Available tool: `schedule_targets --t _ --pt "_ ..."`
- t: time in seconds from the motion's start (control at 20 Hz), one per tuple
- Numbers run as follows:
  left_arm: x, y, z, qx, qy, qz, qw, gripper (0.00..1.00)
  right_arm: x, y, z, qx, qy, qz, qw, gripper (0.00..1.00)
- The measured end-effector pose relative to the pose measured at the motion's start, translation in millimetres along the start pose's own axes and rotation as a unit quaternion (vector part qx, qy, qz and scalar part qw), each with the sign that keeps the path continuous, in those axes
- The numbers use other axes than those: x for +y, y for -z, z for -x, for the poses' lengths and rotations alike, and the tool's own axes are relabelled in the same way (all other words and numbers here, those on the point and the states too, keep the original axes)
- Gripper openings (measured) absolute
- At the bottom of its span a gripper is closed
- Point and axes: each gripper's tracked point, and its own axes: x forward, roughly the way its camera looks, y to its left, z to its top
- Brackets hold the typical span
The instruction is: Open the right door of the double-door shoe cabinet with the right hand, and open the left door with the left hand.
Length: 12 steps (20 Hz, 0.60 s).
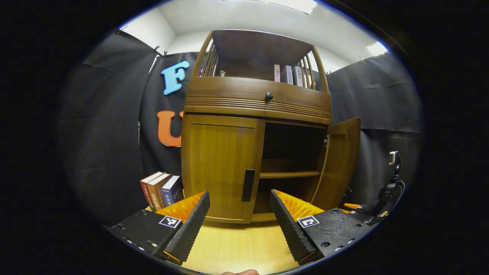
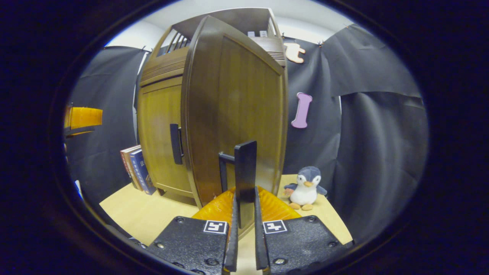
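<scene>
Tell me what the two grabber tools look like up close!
Each gripper, left and right, has two chunky black textured plastic blocks with screws, and each block carries a small square black-and-white marker sticker. The fingers are flat, ridged wedges. In the left gripper view the other gripper trails a black cable.

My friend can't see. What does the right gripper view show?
The right gripper is shut on the handle of the open right door. The left door is closed, books lean beside the cabinet, and a toy penguin sits on the table.
</scene>
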Motion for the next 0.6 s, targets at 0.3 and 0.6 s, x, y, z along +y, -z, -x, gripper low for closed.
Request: schedule_targets --t 0.3,0.6 --pt "-14.2 3.4 -8.5 0.007 0.011 0.012 1.0 0.95 -47.0 5.1 12.4 0.005 0.051 -0.029 0.998 0.17" --pt "-27.1 12.5 -19.6 0.02 0.026 0.017 0.999 0.95 -64.1 7.0 20.1 0.015 0.053 -0.053 0.997 0.11"
